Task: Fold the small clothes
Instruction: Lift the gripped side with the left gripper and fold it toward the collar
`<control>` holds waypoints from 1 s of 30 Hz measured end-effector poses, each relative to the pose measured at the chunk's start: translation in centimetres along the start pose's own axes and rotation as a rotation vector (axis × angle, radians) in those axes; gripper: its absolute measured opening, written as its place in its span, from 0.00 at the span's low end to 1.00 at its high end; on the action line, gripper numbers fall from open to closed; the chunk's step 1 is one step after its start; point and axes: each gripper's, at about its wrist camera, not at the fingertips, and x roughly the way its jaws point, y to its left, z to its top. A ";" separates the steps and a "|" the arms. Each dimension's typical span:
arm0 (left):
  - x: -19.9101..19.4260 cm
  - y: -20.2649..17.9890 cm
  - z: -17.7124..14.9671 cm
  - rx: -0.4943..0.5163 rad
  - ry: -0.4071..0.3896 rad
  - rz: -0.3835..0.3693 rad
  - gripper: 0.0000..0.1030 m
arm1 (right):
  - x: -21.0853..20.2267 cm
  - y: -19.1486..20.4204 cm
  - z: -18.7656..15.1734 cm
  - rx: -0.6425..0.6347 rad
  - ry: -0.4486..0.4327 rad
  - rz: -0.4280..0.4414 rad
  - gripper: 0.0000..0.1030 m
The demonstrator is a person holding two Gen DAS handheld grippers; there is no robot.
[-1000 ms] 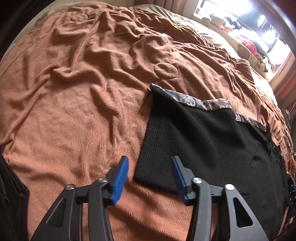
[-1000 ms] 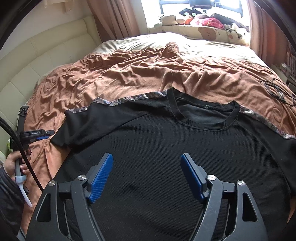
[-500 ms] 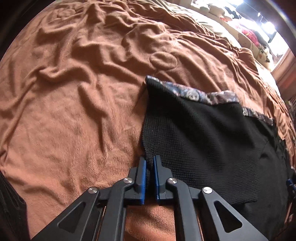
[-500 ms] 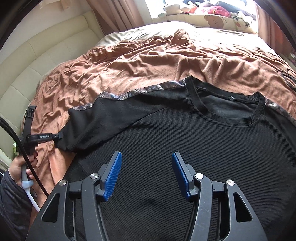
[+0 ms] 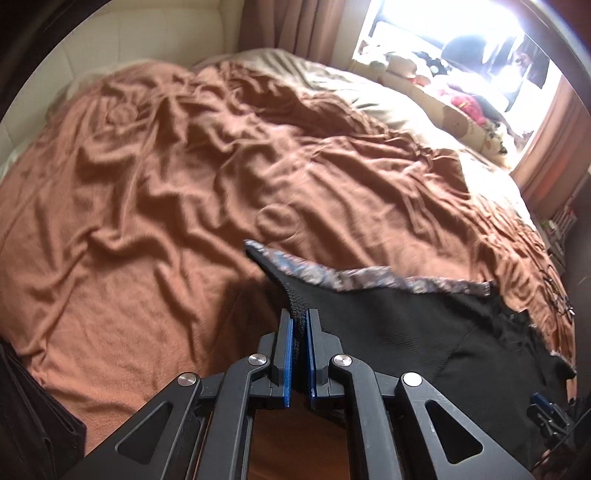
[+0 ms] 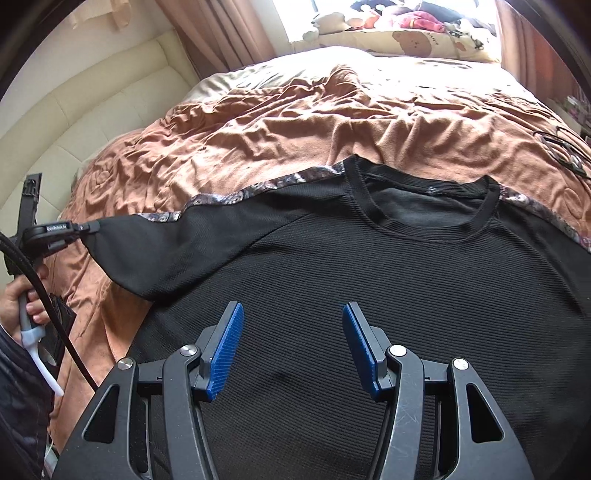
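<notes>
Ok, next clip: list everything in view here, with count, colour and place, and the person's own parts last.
T-shirt: one, black with patterned shoulder trim, spread flat on the blanket.
Blanket: one, brown, rumpled, covering the bed.
Sheet: one, beige, at the bed's far end.
Headboard: one, cream, padded, beside the bed.
Curtains: brownish-pink, by the window.
Soft toys: several, mixed colours, on the window ledge; count unclear.
Glasses: one pair, dark, on the blanket beyond the shirt.
Left gripper: black with blue pads, shut on the shirt's sleeve.
Right gripper: black with blue pads, open over the shirt's front.
Hand: one, gripping the left gripper's handle.
</notes>
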 end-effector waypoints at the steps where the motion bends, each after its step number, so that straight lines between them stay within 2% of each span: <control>1: -0.4 -0.9 0.4 0.012 -0.009 -0.012 0.06 | -0.4 -0.3 -0.1 0.007 -0.003 0.001 0.52; 10: -3.2 -10.6 2.2 0.147 -0.062 -0.101 0.06 | -3.6 -3.1 -1.4 0.072 -0.007 0.003 0.52; 19: -4.3 -19.4 0.4 0.262 -0.051 -0.197 0.06 | -6.9 -6.3 -2.9 0.122 -0.019 -0.010 0.53; 25: -4.0 -23.9 -2.5 0.342 -0.017 -0.243 0.06 | -8.8 -7.7 -4.4 0.144 -0.016 -0.016 0.53; 30: -2.5 -25.9 -5.3 0.393 0.090 -0.350 0.07 | -9.8 -9.2 -5.5 0.163 -0.004 -0.033 0.53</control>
